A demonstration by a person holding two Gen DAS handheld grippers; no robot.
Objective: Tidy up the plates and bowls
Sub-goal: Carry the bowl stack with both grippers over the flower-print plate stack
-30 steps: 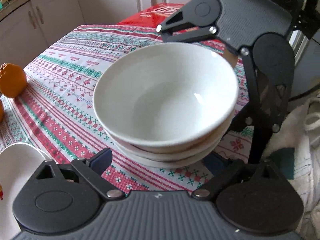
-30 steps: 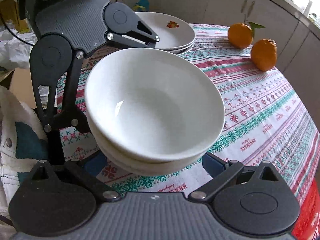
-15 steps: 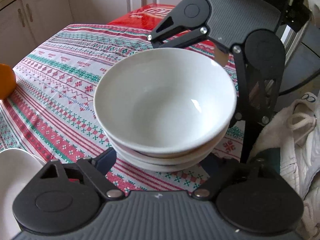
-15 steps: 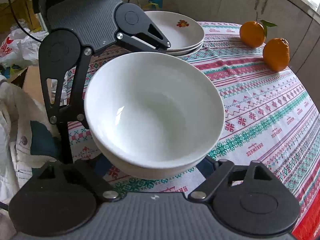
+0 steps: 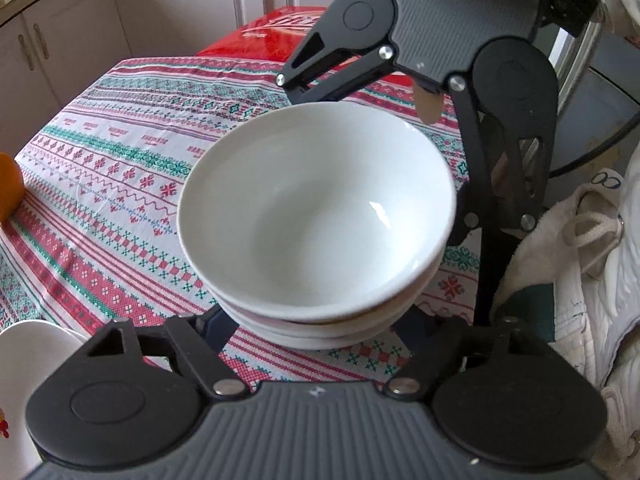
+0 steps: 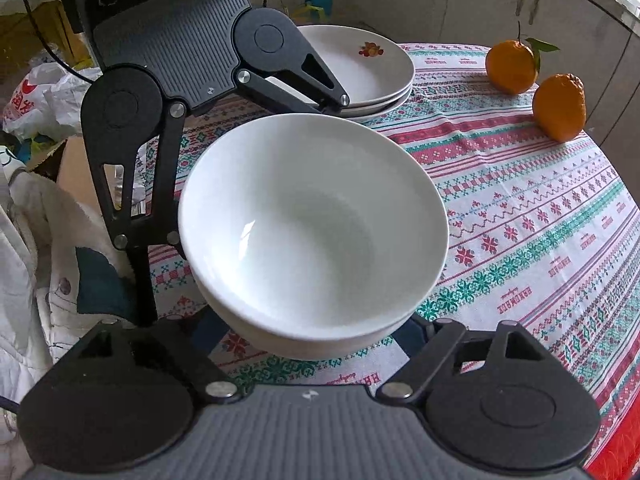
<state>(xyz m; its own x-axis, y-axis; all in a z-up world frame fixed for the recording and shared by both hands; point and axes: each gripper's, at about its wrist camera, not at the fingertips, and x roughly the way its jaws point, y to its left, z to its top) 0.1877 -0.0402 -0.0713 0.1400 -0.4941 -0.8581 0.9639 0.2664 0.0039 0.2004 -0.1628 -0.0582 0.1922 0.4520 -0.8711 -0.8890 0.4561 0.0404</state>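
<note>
A stack of white bowls (image 5: 316, 220) is held between my two grippers, a little above the patterned tablecloth (image 5: 120, 184); it also shows in the right wrist view (image 6: 312, 228). My left gripper (image 5: 316, 320) is spread wide, its fingers pressing under the near side of the stack. My right gripper (image 6: 312, 328) is spread wide the same way on the opposite side. Each gripper appears across the stack in the other's view. A stack of white plates (image 6: 360, 68) with a fruit motif sits behind the left gripper.
Two oranges (image 6: 536, 80) lie on the table's far right in the right wrist view. A red box (image 5: 280, 36) sits past the table's far edge. A white quilt (image 5: 580, 280) is at the table's side. Cabinets stand behind.
Both grippers and the bowl stack have shifted together away from the plates and oranges; the stack sits closer to the table's edge by the quilt.
</note>
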